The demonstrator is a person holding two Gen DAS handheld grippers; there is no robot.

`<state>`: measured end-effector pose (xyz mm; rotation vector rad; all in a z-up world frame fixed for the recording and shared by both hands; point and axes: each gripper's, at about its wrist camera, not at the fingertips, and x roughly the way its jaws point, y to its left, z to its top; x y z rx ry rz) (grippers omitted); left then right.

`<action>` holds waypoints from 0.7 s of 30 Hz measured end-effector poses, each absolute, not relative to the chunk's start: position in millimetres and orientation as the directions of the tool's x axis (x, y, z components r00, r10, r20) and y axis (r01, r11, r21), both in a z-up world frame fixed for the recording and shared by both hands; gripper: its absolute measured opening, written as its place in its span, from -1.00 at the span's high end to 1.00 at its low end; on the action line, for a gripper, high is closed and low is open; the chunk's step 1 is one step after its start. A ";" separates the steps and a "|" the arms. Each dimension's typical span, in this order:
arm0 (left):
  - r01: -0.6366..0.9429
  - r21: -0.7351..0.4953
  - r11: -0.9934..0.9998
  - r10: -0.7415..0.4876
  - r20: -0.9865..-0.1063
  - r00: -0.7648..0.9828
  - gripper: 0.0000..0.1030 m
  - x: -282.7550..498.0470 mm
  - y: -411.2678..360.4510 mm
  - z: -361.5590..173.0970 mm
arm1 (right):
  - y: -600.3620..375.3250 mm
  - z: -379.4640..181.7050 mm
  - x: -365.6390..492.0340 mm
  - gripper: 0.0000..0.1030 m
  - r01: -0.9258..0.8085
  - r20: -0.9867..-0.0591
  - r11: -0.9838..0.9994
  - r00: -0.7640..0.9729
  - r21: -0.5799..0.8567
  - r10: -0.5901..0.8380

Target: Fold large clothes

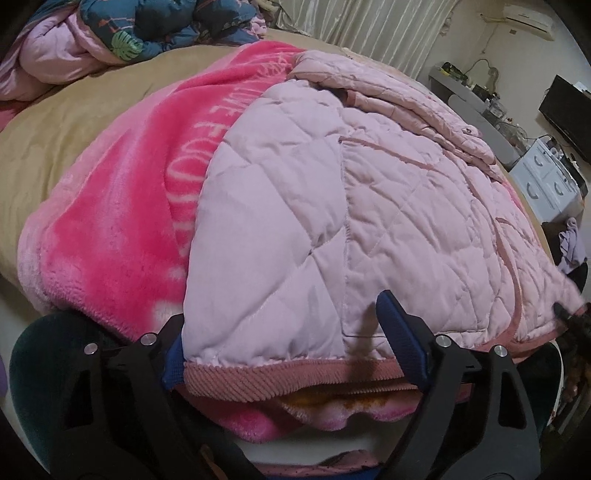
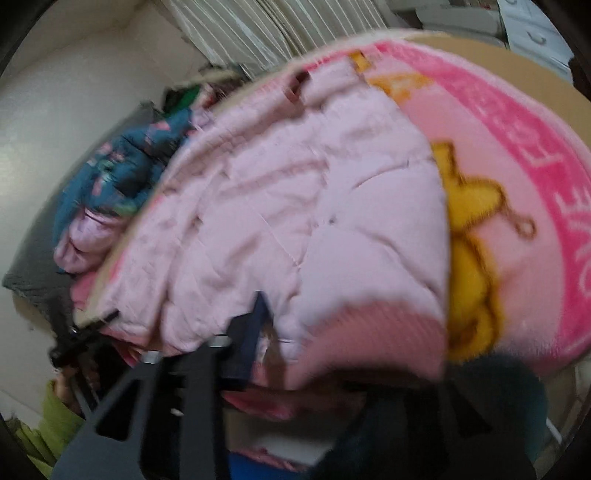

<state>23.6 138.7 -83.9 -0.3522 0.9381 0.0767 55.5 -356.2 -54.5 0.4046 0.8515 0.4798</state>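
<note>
A pale pink quilted jacket (image 1: 369, 206) lies spread over a bright pink fleece blanket (image 1: 122, 206) on the bed. Its ribbed darker pink hem (image 1: 280, 376) faces me. My left gripper (image 1: 288, 347) stands open and wide at that hem: the hem's left corner covers part of one blue pad, and the other finger (image 1: 402, 339) rests on top of the quilting. In the blurred right wrist view my right gripper (image 2: 295, 350) is shut on the jacket's (image 2: 295, 206) hem corner (image 2: 369, 339); one finger (image 2: 255, 332) shows and cloth hides the other.
A tan sheet (image 1: 85, 107) covers the bed under the blanket. A blue patterned quilt and pink bedding (image 1: 147, 26) are heaped at the far end. Curtains (image 1: 369, 22), a grey desk (image 1: 476, 107) and white drawers (image 1: 546, 181) stand beyond the bed's right side.
</note>
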 end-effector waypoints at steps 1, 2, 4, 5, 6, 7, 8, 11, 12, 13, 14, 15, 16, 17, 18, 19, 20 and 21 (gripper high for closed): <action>-0.221 -0.260 0.940 -0.084 -0.804 0.589 -0.57 24.5 139.0 -85.2 | -357.0 -47.8 55.0 0.63 -0.253 -0.590 0.816 0.584 0.520 0.557; -0.225 -0.258 0.940 -0.082 -0.807 0.585 -0.56 24.9 138.7 -85.8 | -357.9 -41.0 54.7 0.64 -0.266 -0.567 0.810 0.601 0.522 0.563; -0.227 -0.256 0.940 -0.078 -0.807 0.586 -0.40 25.8 137.5 -85.5 | -358.6 -27.1 55.0 0.65 -0.294 -0.522 0.796 0.627 0.529 0.578; -0.222 -0.260 0.940 -0.082 -0.802 0.592 -0.15 26.1 136.3 -83.7 | -358.9 -21.3 55.2 0.65 -0.306 -0.504 0.792 0.638 0.528 0.583; -0.220 -0.259 0.941 -0.079 -0.797 0.599 0.26 25.5 135.6 -81.9 | -358.9 -16.8 56.1 0.66 -0.314 -0.494 0.791 0.644 0.525 0.584; -0.210 -0.256 0.944 -0.078 -0.788 0.611 0.44 25.0 134.2 -78.4 | -359.5 -14.7 56.5 0.66 -0.317 -0.492 0.791 0.645 0.524 0.585; -0.182 -0.244 0.952 -0.079 -0.775 0.626 0.62 24.6 130.3 -72.4 | -359.0 -12.6 57.8 0.66 -0.316 -0.491 0.792 0.648 0.522 0.582; -0.128 -0.225 0.966 -0.085 -0.743 0.663 0.77 22.9 123.0 -55.3 | -359.2 -9.0 62.5 0.66 -0.317 -0.484 0.794 0.656 0.519 0.579; -0.120 -0.224 0.967 -0.087 -0.737 0.671 0.80 23.4 122.6 -50.6 | -359.7 -6.2 64.1 0.66 -0.319 -0.480 0.795 0.660 0.517 0.577; -0.114 -0.220 0.969 -0.084 -0.725 0.683 0.80 24.2 122.0 -43.7 | -358.6 -3.9 66.1 0.66 -0.319 -0.479 0.796 0.663 0.514 0.575; -0.106 -0.218 0.970 -0.084 -0.713 0.696 0.82 25.3 121.3 -36.5 | -358.3 -1.3 67.5 0.66 -0.321 -0.477 0.796 0.665 0.513 0.575; -0.100 -0.217 0.971 -0.085 -0.704 0.705 0.82 26.7 120.7 -31.7 | -356.9 1.8 68.8 0.66 -0.325 -0.474 0.797 0.667 0.509 0.575; -0.096 -0.219 0.971 -0.086 -0.694 0.715 0.83 28.7 120.7 -25.8 | -355.9 4.5 69.0 0.67 -0.328 -0.472 0.800 0.671 0.503 0.572; -0.095 -0.225 0.970 -0.087 -0.681 0.727 0.83 31.2 121.5 -18.4 | -355.7 6.5 69.1 0.67 -0.332 -0.470 0.802 0.674 0.496 0.570; -0.093 -0.227 0.969 -0.087 -0.672 0.736 0.83 32.9 121.8 -13.8 | -355.2 9.2 70.2 0.67 -0.336 -0.467 0.804 0.677 0.491 0.568; -0.091 -0.227 0.970 -0.085 -0.661 0.746 0.83 35.1 122.2 -7.5 | -354.8 13.0 72.6 0.67 -0.339 -0.462 0.804 0.682 0.488 0.568; -0.091 -0.229 0.969 -0.082 -0.649 0.756 0.83 37.2 122.8 -1.1 | -354.6 16.8 75.3 0.67 -0.342 -0.457 0.804 0.685 0.486 0.567; -0.091 -0.233 0.968 -0.082 -0.639 0.765 0.83 39.6 123.5 4.4 | -354.8 20.7 78.2 0.67 -0.344 -0.451 0.805 0.690 0.483 0.565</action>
